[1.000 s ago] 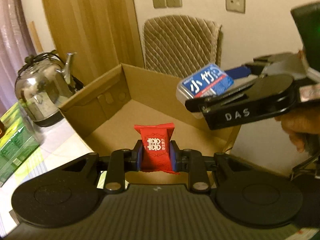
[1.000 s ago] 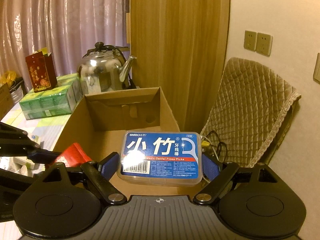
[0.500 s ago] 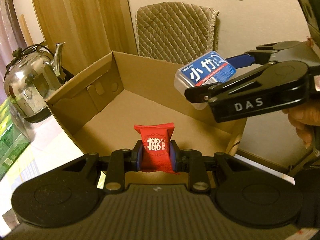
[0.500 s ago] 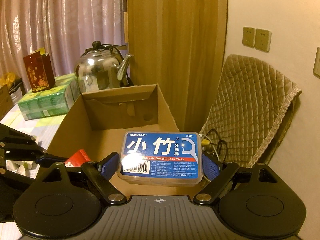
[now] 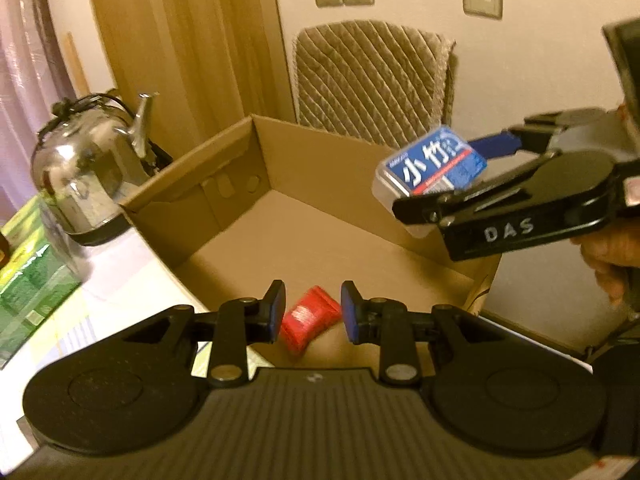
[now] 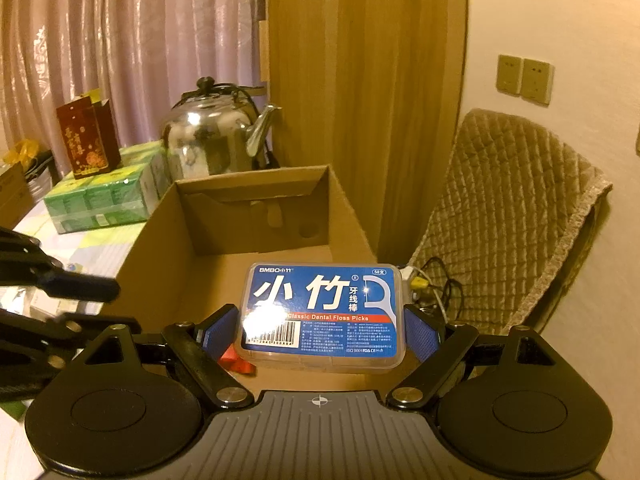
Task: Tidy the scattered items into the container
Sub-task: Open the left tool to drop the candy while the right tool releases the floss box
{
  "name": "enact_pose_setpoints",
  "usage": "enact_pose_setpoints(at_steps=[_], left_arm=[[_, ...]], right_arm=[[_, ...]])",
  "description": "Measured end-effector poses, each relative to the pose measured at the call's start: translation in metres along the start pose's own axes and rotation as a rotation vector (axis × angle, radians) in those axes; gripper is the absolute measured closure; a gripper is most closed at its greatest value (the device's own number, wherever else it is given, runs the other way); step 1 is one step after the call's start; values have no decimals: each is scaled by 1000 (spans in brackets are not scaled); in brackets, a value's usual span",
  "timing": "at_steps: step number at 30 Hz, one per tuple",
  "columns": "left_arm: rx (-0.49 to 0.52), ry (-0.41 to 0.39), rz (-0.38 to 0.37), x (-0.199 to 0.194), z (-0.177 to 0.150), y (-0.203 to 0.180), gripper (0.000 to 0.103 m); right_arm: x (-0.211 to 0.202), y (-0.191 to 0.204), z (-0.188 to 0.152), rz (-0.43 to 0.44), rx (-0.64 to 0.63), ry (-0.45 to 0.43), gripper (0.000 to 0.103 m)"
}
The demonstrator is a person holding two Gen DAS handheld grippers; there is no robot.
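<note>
An open cardboard box [image 5: 224, 152] stands on the table, also in the right wrist view [image 6: 160, 240]. My left gripper [image 5: 312, 312] is open over the box's near side. A red candy packet [image 5: 308, 320] lies blurred below its fingers inside the box; a corner of it shows in the right wrist view [image 6: 238, 362]. My right gripper [image 6: 320, 332] is shut on a blue dental floss pick box [image 6: 322, 312] and holds it above the cardboard box. From the left wrist view the floss box [image 5: 432, 168] hangs at the box's right side.
A steel kettle [image 5: 84, 168] stands left of the box, also in the right wrist view [image 6: 212, 136]. Green tissue packs [image 6: 104, 196] and a red gift bag [image 6: 88, 136] sit behind. A quilted chair [image 5: 372, 76] stands beyond the box against the wall.
My left gripper has opened and the red candy packet has dropped from its pads into the box. The right gripper still holds the floss box, shifted slightly.
</note>
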State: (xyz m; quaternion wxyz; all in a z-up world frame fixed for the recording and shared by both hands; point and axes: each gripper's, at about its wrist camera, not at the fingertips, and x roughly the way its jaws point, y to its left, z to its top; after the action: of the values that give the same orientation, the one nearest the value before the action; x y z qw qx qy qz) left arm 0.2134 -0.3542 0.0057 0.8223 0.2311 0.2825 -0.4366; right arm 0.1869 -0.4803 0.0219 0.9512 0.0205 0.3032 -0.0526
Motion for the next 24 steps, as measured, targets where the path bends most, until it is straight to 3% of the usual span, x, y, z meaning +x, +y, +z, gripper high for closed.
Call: enact_pose_setpoints(at_steps=[10, 24], left_arm=[[-47, -50, 50, -40, -8, 16, 73], [-165, -41, 101, -61, -42, 47, 69]], right_arm=[[38, 22, 3, 77, -66, 152, 19], [85, 51, 5, 118, -199, 394, 19]])
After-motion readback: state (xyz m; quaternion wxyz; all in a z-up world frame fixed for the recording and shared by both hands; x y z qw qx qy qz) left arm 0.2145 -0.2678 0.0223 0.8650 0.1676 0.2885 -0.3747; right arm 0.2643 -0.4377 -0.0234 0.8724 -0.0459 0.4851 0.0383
